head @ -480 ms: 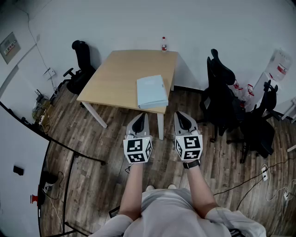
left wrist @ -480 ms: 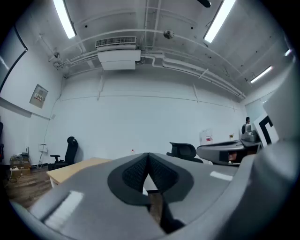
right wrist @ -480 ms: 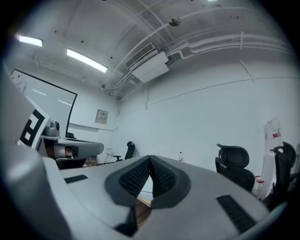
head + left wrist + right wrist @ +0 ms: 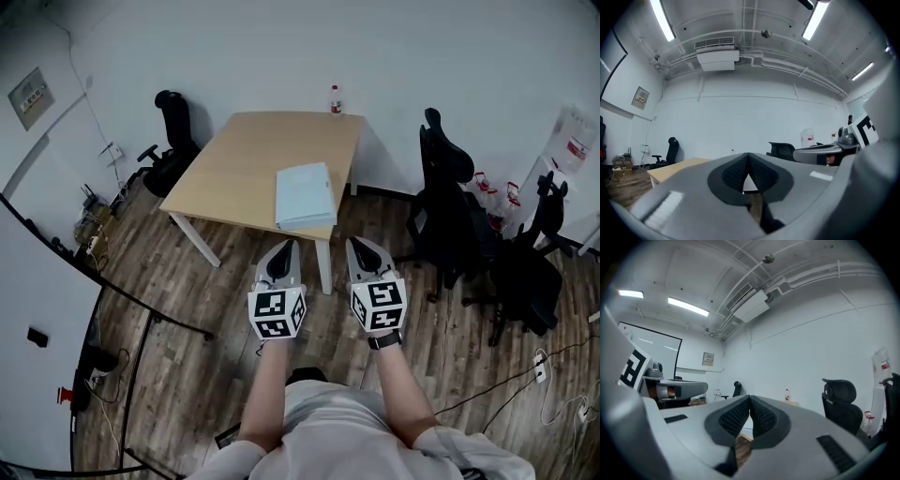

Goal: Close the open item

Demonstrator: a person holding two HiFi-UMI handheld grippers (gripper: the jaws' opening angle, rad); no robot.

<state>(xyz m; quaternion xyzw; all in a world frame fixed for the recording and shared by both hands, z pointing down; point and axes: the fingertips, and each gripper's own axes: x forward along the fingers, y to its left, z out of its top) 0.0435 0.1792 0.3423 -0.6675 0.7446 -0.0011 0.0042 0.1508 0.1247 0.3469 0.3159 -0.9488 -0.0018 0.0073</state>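
Note:
A pale blue folder-like item (image 4: 304, 196) lies flat on the wooden table (image 4: 244, 164), near its front right corner. My left gripper (image 4: 284, 251) and right gripper (image 4: 360, 247) hover side by side over the floor, just short of the table's near edge. Both point toward the table. In the left gripper view the jaws (image 4: 748, 159) meet at the tips with nothing between them. The right gripper view shows the same: jaws (image 4: 750, 401) pressed together, empty. Neither touches the blue item.
A small bottle (image 4: 335, 98) stands at the table's far edge. Black office chairs sit at the left (image 4: 173, 131) and at the right (image 4: 450, 187), with another further right (image 4: 530, 262). Cables (image 4: 539, 366) trail on the wood floor. A glass partition rail (image 4: 112, 291) runs at the left.
The table and blue item sit slightly lower in the head view, and both grippers have shifted a little closer together. Both stay shut.

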